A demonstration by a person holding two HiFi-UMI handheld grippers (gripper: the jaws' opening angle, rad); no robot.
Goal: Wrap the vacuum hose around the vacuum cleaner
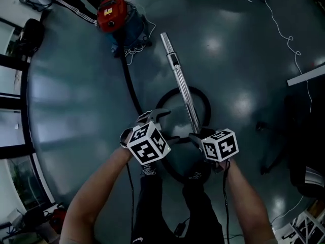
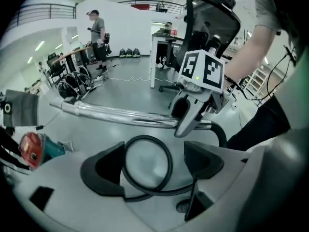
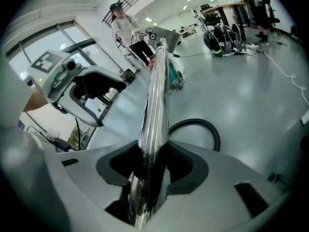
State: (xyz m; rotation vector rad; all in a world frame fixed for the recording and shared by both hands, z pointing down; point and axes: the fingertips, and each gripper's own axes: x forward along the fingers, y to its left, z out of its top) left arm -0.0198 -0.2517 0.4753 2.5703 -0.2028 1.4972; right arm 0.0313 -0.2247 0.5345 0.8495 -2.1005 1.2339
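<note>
My right gripper (image 3: 149,170) is clamped on the vacuum's chrome wand (image 3: 157,95); my left gripper (image 2: 153,166) is spread wide with nothing in it.

The wand slants away from my right jaws across the grey floor (image 1: 238,50), with its free end pointing towards the vacuum cleaner (image 1: 114,15). That red-topped machine sits well apart from me, near the far edge of the floor. The black hose (image 1: 133,93) trails from it over the floor and curls into a loop under the wand, just ahead of my two grippers. My left jaws hang above that loop without touching it.
</note>
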